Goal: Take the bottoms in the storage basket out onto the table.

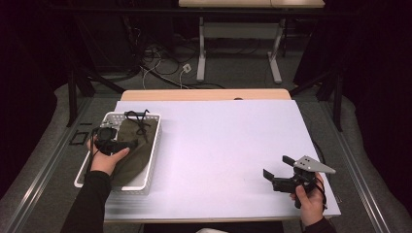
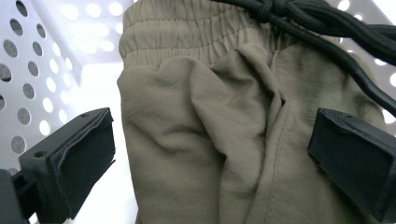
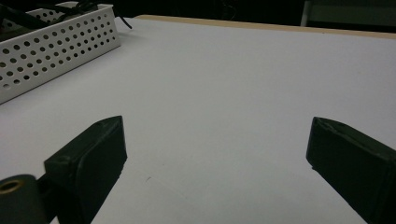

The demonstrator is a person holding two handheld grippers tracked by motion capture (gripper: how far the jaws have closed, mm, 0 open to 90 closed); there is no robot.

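A white perforated basket (image 1: 154, 154) stands at the table's left and holds an olive-green garment (image 1: 140, 151) with a black cord (image 1: 141, 119) lying across its far end. My left gripper (image 1: 127, 141) hovers low over the garment inside the basket. In the left gripper view it (image 2: 212, 140) is open, with the garment (image 2: 196, 102) bunched between the jaws but not pinched. The elastic waistband sits above, and the cord (image 2: 327, 23) runs across the upper right. My right gripper (image 1: 277, 166) is open over bare table at the front right, nothing between its jaws (image 3: 217, 135).
The white tabletop (image 1: 218, 141) stretches between the two hands. The basket's wall (image 3: 56, 51) lies far left of the right gripper and close beside the left jaw (image 2: 32, 70). Behind the table's wooden back edge (image 1: 204, 94) are floor cables and another table's legs.
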